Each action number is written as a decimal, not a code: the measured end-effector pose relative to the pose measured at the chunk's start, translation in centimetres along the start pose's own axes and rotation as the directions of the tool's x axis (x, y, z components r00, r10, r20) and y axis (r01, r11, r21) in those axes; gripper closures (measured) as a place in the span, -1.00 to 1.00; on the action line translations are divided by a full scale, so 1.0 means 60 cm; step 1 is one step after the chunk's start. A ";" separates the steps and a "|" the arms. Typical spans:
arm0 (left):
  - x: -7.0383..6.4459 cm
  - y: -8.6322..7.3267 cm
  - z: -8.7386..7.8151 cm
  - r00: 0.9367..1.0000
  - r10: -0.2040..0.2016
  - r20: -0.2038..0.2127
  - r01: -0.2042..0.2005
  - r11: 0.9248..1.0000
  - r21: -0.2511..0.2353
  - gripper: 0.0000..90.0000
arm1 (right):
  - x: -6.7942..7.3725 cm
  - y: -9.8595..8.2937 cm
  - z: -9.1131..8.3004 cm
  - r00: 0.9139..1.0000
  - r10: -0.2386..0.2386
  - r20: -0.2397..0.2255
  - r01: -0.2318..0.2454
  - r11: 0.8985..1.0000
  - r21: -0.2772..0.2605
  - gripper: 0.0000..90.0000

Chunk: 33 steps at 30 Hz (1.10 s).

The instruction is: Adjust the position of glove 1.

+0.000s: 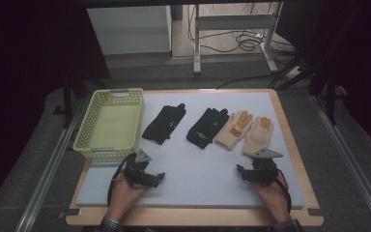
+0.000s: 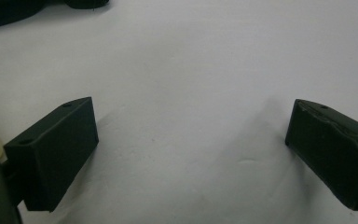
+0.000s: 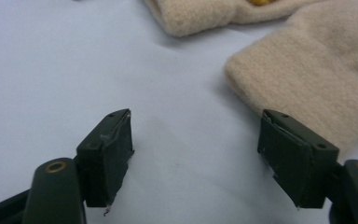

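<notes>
I hold the right gripper [image 3: 196, 154] wide open and empty — the beige glove's [image 3: 307, 88] cuff lies at its 1 o'clock. I should straddle the cuff edge, press low, then close. The left gripper [image 2: 191, 149] also gapes, holding nothing.

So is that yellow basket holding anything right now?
Empty. In the high view the basket shows a bare floor, and all four gloves lie outside it on the mat.

Dim room, light falling mostly on the pale blue-grey mat [image 1: 193, 159] over the wooden tabletop [image 1: 297, 159]. Beyond it, grey carpet floor [image 1: 174, 72], a white cabinet [image 1: 128, 29] and a metal desk frame [image 1: 232, 24] with cables [image 1: 244, 43] tangled on the wooden floor beneath.
</notes>
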<state>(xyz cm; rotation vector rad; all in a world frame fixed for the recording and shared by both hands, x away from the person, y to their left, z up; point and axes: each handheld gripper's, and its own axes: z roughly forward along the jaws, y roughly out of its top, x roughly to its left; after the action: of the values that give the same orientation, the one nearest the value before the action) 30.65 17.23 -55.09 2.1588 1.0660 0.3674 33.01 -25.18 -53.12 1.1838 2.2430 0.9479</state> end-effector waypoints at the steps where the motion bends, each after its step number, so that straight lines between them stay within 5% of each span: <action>1: 0.000 0.000 0.000 1.000 0.000 0.000 0.000 1.000 0.000 -0.95 | 0.000 0.000 0.000 1.000 0.000 -0.001 0.000 1.000 0.000 -0.44; 25: 0.001 0.000 -0.001 1.000 0.001 -0.003 -0.001 1.000 -0.004 -0.92 | 0.000 0.000 0.000 1.000 0.002 -0.002 -0.002 1.000 0.002 -0.44; 33: 0.006 0.003 -0.007 1.000 0.002 -0.009 -0.002 1.000 -0.021 -0.61 | 0.000 0.000 0.000 1.000 0.002 -0.002 -0.002 1.000 0.001 -0.44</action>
<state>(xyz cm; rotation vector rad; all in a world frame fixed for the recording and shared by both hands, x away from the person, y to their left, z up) 30.76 17.60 -54.65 2.1415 1.0599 0.3882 33.02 -25.19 -53.12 1.1869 2.2446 0.9490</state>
